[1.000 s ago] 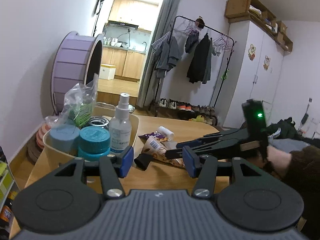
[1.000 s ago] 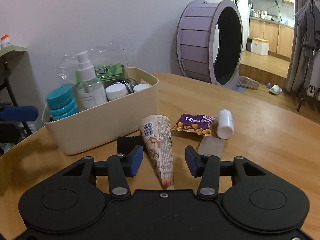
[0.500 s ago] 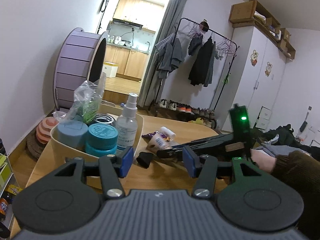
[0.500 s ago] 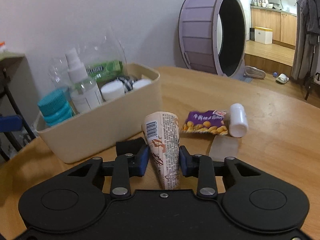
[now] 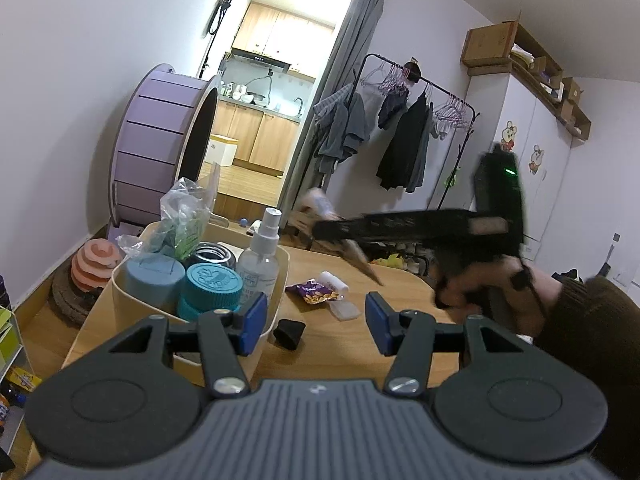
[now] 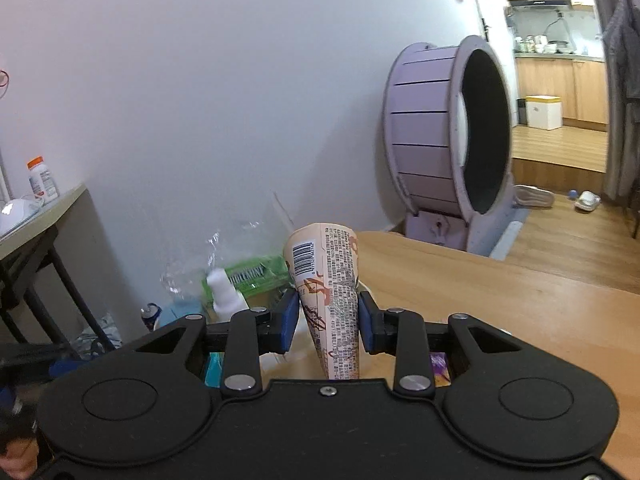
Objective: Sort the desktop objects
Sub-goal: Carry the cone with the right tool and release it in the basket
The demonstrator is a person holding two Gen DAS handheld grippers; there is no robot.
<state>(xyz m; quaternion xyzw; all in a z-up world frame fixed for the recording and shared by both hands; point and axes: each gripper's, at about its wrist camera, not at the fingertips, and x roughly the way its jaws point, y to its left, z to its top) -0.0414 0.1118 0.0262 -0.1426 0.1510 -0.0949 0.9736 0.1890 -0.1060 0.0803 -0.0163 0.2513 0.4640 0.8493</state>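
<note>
My right gripper (image 6: 328,322) is shut on a paper cone wrapper (image 6: 328,280) and holds it in the air, wide end forward. From the left wrist view the same cone (image 5: 320,216) shows blurred above the table, right of the cream storage box (image 5: 276,308). That box holds a spray bottle (image 5: 260,256), teal jars (image 5: 210,288) and a plastic bag (image 5: 188,212). My left gripper (image 5: 312,322) hangs open over the table's near side with nothing between its fingers. A purple snack packet (image 5: 314,292), a white bottle (image 5: 335,281), a clear strip (image 5: 347,311) and a small black piece (image 5: 289,332) lie on the wooden table (image 5: 400,284).
A large purple wheel (image 6: 448,144) stands on the floor beyond the table's far edge. A clothes rack (image 5: 400,136) and wardrobe stand at the back. A side table (image 6: 36,216) with a pill bottle sits left. A person's hand and dark sleeve (image 5: 580,320) hold the right gripper.
My right gripper closed on the cone wrapper and lifted it off the table, up toward the box. My left gripper rose a little and stayed open.
</note>
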